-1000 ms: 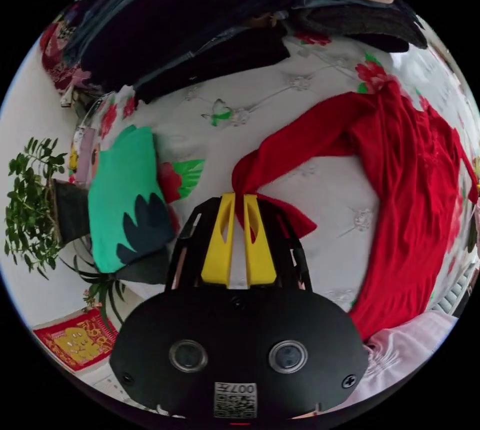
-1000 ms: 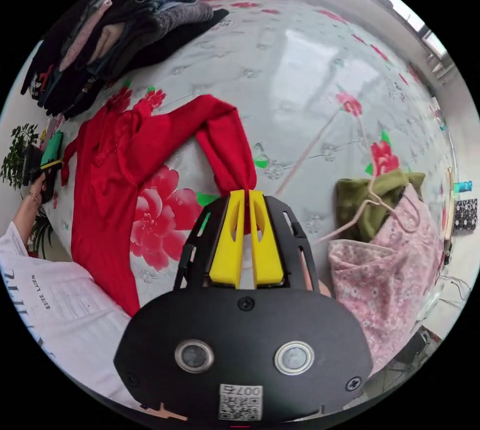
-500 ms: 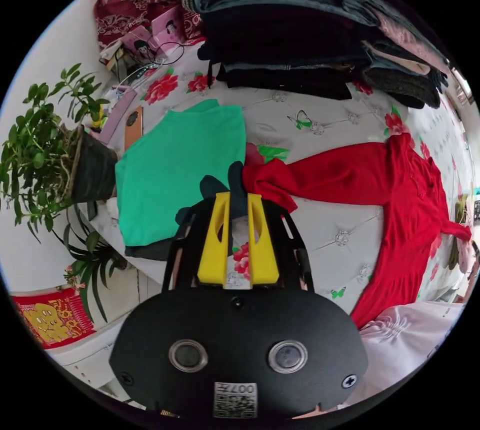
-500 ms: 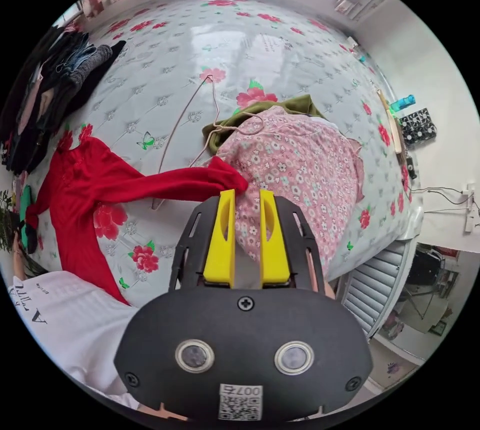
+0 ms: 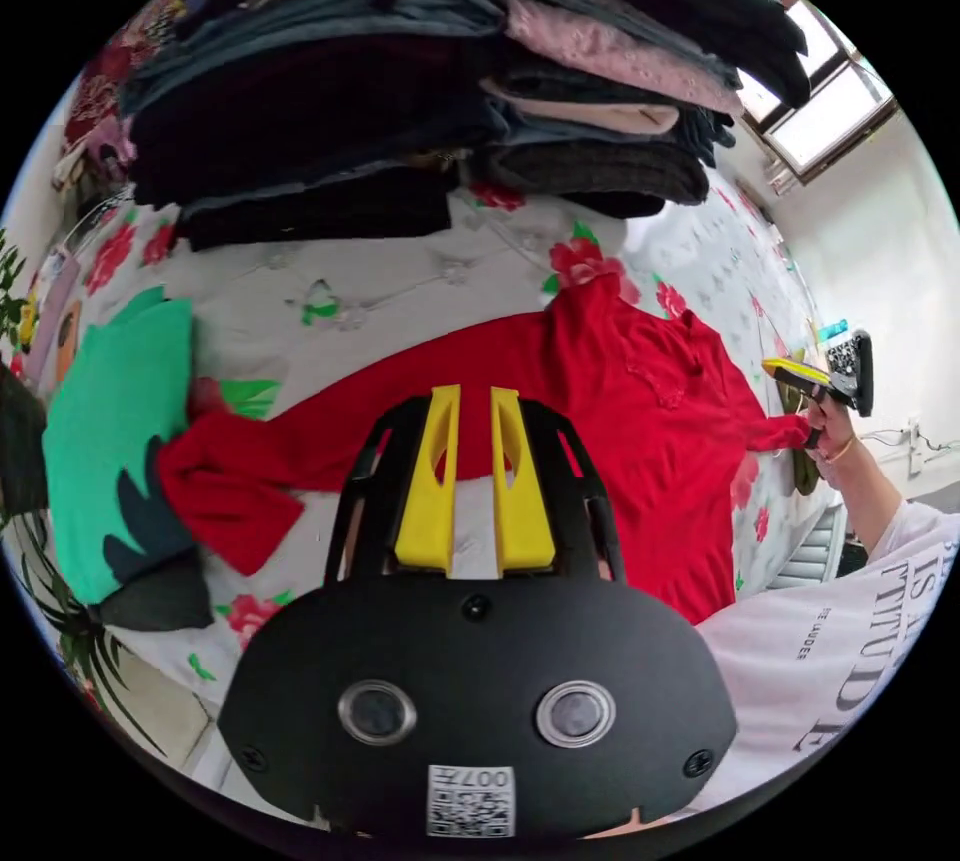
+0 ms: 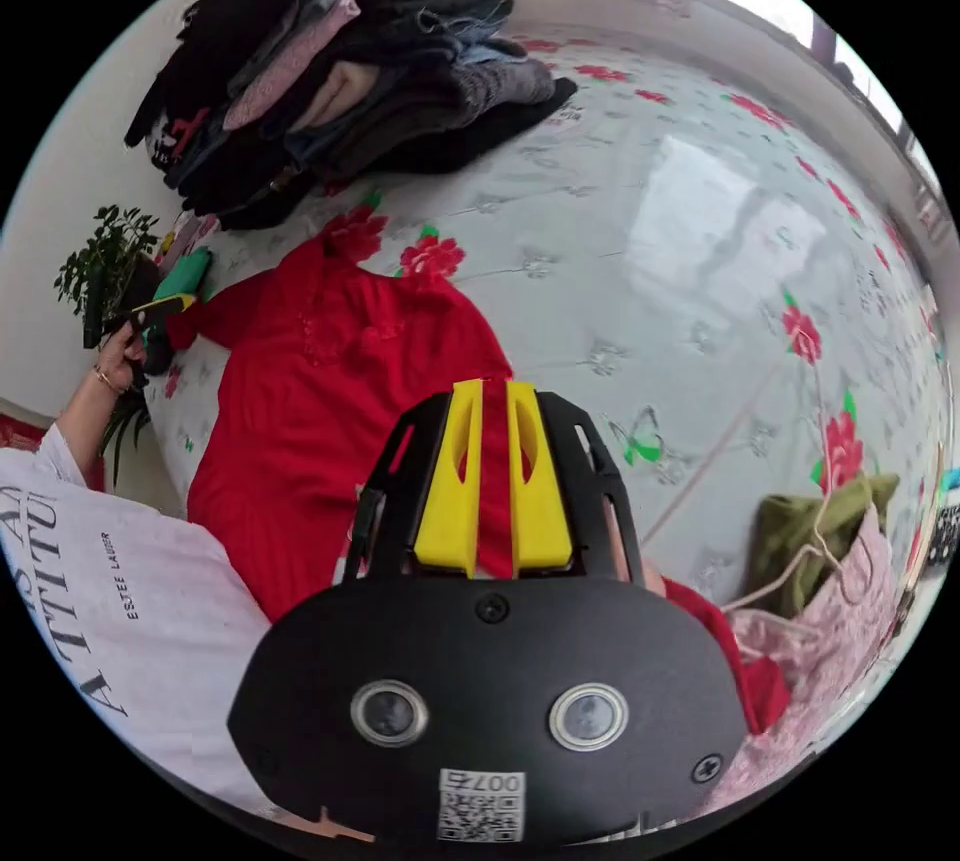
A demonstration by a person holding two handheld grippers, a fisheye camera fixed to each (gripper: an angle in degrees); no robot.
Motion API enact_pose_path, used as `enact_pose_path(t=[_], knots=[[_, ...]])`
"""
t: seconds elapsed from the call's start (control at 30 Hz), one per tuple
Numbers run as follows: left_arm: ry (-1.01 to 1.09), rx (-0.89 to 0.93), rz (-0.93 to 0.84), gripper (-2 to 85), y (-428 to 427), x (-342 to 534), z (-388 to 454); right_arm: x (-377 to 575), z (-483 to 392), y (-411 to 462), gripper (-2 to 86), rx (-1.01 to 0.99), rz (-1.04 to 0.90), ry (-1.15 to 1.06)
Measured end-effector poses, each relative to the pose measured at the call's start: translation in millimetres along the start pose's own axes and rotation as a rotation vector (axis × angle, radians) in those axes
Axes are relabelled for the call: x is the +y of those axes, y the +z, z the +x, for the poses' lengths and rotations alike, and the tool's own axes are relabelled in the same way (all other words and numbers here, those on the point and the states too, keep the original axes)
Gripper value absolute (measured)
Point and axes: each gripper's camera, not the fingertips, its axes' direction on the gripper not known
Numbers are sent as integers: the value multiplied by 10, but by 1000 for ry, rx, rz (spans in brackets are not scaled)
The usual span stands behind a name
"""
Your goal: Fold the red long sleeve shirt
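Red long sleeve shirt (image 5: 640,421) lies flat on the floral bedsheet (image 6: 700,231), both sleeves stretched out to the sides, beside the pile of folded clothes (image 5: 420,101). The left gripper (image 5: 470,393) and the right gripper (image 6: 492,386) hover above it with jaws apart, holding nothing.

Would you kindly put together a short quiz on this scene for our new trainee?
1. True or false: the red long sleeve shirt lies spread out on the bed.
2. In the left gripper view, what lies beside the shirt's cuff? A) green garment B) a towel C) a shoe
3. Fill in: the left gripper hovers over the sleeve with its fingers ____.
Key: 1 true; 2 A; 3 open.
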Motion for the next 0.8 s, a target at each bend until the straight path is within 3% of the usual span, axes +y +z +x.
enact_pose_path(t=[0.17, 0.27, 0.47, 0.63, 0.8], knots=[[68, -35, -150, 6, 738, -393, 295, -537, -89, 591, 18, -5, -107, -94], [107, -37, -101, -5, 704, -480, 199, -604, 7, 745, 8, 112, -124, -137], [35, -58, -77, -9, 486, -466, 112, -573, 177, 609, 1, 116, -86, -62], [34, 15, 20, -6, -67, 69, 182, 201, 56, 5, 5, 10, 73, -59], [37, 67, -51, -2, -275, 1021, 321, 1332, -180, -25, 8, -57, 1, -70]])
